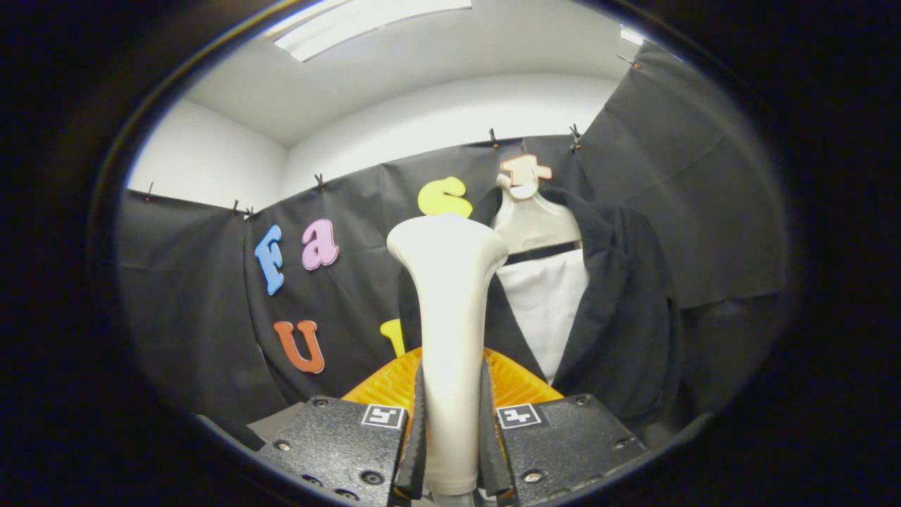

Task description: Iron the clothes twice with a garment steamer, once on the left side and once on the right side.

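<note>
My gripper [450,429] is shut on the cream-white garment steamer [448,296], both fingers pressing its handle. The steamer stands upright between the fingers, its wide head rising above them. Beyond it, slightly to the right, a black jacket [619,317] hangs open on a white hanger form [533,218], with a white cloth panel [545,310] showing between its lapels. The steamer head is apart from the jacket and covers its left edge.
An orange ribbed plastic object [517,384] lies just behind the fingers, under the steamer. Black cloth walls [183,296] close in the booth to the left, behind and to the right. A white wall and ceiling light are above.
</note>
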Tool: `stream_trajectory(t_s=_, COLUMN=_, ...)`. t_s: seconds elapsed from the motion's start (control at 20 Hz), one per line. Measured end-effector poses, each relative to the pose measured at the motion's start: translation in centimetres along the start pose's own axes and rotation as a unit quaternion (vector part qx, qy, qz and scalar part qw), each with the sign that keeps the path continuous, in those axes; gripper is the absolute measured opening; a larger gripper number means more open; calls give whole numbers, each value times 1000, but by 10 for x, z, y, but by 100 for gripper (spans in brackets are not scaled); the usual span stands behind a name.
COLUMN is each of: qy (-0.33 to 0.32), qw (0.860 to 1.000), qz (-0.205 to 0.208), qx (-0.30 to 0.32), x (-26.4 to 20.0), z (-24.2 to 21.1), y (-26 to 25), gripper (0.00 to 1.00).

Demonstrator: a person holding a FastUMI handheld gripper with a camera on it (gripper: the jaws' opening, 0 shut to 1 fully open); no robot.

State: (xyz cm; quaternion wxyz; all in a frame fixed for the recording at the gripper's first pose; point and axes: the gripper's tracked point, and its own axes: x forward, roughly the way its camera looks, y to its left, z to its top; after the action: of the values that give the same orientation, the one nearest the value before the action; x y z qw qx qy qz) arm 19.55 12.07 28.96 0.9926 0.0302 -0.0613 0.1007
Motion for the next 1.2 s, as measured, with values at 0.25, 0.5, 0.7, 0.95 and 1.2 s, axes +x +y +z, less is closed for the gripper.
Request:
stream_trajectory(t_s=0.25, qy=-23, qw=999, qz=-8, qx=-22, x=30, z=12, y=-7, gripper=34)
stream_trajectory(t_s=0.5, qy=-29, qw=997, qz=-53, qx=-44, x=38, z=6, y=-12, gripper=34)
stream_trajectory(t_s=0.7, qy=-18, qw=997, qz=-70, qx=-41, x=39, z=-14, y=4, gripper=35)
stream_trajectory(t_s=0.95, qy=2, qw=993, qz=-98, qx=-58, x=36, z=-44, y=7, gripper=35)
stream_trajectory(t_s=1.2, qy=34, qw=990, qz=-116, qx=-69, x=31, z=-82, y=5, gripper=35)
